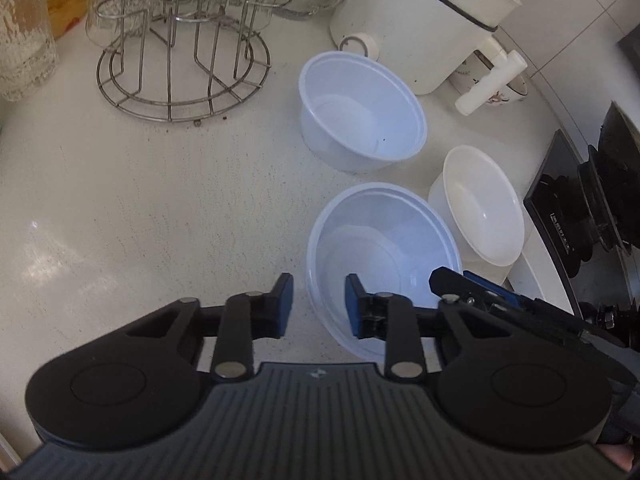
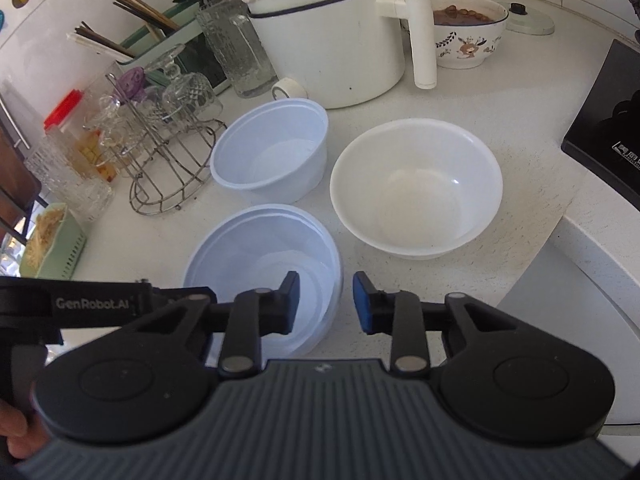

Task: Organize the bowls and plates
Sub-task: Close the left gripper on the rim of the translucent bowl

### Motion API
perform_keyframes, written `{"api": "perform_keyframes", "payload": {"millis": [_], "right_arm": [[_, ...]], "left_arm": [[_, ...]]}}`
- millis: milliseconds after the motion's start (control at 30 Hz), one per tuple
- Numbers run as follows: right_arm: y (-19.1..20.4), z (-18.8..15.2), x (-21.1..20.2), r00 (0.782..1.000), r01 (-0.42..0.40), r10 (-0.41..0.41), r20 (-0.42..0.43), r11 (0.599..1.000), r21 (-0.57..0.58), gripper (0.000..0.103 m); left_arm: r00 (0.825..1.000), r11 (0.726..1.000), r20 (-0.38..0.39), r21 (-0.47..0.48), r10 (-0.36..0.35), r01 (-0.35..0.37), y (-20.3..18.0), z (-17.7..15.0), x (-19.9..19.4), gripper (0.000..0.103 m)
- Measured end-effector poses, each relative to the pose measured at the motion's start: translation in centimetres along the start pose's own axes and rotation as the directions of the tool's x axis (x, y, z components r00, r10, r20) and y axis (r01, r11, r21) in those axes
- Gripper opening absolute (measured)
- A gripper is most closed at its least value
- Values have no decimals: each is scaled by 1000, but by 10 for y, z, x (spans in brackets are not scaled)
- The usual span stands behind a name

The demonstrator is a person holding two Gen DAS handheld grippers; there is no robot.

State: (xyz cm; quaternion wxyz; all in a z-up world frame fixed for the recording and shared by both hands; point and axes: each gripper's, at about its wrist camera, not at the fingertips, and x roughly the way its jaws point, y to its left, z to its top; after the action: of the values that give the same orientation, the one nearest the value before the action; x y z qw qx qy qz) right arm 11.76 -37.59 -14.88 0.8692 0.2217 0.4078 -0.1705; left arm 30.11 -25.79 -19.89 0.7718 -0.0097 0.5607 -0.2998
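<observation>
Three bowls stood on a pale, finely speckled stone counter (image 2: 532,184). Straddled by both tools was the near bowl (image 1: 380,248), a thin, translucent bluish plastic shell with stepped rings around its rim and base.

The left gripper (image 1: 318,300) pointed steeply down at it. One blue pad sat just outside the bowl's near-left wall and the other inside the bowl. A plain gap remained between pads and wall, so the jaws stood apart around the rim without clamping.

The right gripper (image 2: 326,300) tilted down likewise. Its left pad hung over the inside of the same bowl's right edge and its right pad over bare counter beyond the rim. These jaws were also apart and held nothing. In the left wrist view, the right tool's finger reached in over the bowl's right rim.

Ahead of the left tool, a second bluish plastic bowl (image 1: 360,112) stood deeper and straighter-walled. Ahead of the right tool, a glossy, opaque white bowl (image 2: 416,188) had a smooth rounded curve.

Beyond them stood a white enamelled pot (image 2: 332,40) with a dark band, and a round wire rack (image 1: 180,68) holding upturned glasses.
</observation>
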Motion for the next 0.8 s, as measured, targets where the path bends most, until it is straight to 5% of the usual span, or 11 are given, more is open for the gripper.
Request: {"api": "perform_keyframes", "payload": {"millis": [167,800], "right_arm": [[5,1,3,1000,7,-7,3,1000,-27,19],[50,-11,-4,995,-96,92,-41,989,-112,18]], "left_arm": [[1000,1000,-4,-21,15,-15,2,-1,1,13],[999,990,51,-140,18,-11,54,-25,-52,13]]}}
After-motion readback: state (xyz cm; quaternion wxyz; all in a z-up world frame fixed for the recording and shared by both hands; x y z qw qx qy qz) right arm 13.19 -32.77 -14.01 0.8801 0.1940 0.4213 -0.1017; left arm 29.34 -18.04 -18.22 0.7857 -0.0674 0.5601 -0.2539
